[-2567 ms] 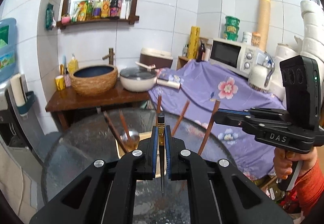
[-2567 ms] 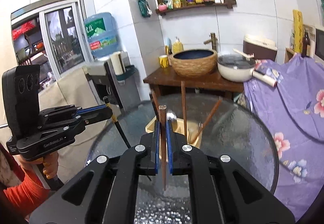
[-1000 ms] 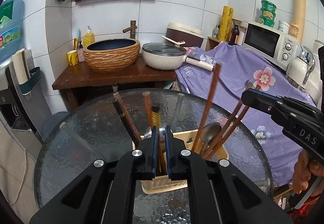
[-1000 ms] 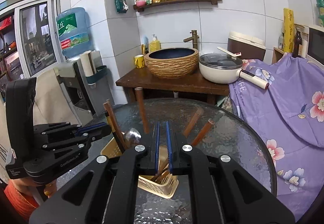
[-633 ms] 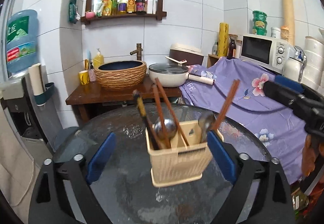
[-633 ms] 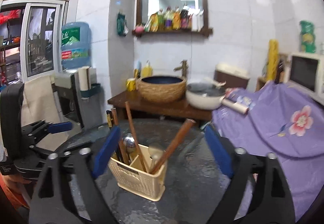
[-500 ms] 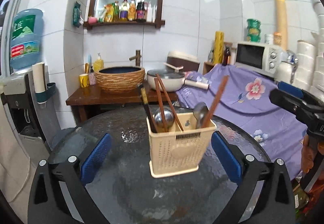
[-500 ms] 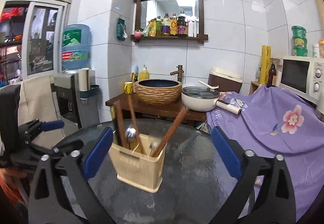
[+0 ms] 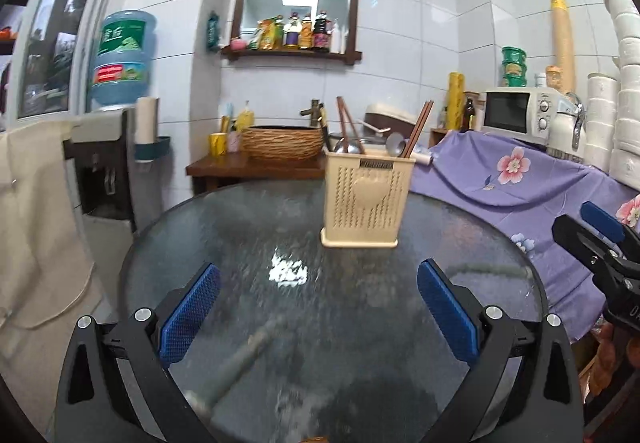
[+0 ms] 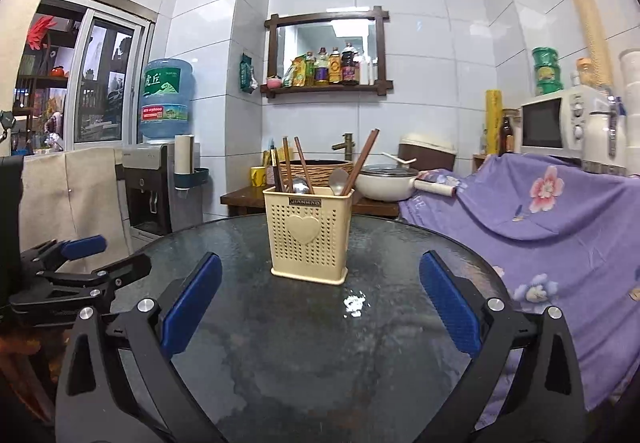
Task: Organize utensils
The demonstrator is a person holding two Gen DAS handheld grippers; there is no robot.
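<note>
Utensils, brown wooden chopsticks (image 10: pixel 360 163) and steel spoons (image 10: pixel 338 181), stand in the cream perforated plastic holder (image 10: pixel 309 239) on my round glass bench (image 10: pixel 320 343). It sits ahead of both hand-held grippers, apart from them. My left hand-held gripper (image 9: pixel 318 313) and right hand-held gripper (image 10: pixel 319 307) are spread wide, grasping nothing. I read "JIANHAO" on the holder's rim label.

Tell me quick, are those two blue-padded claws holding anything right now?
Left gripper: open wide, holding nothing.
Right gripper: open wide, holding nothing.
</note>
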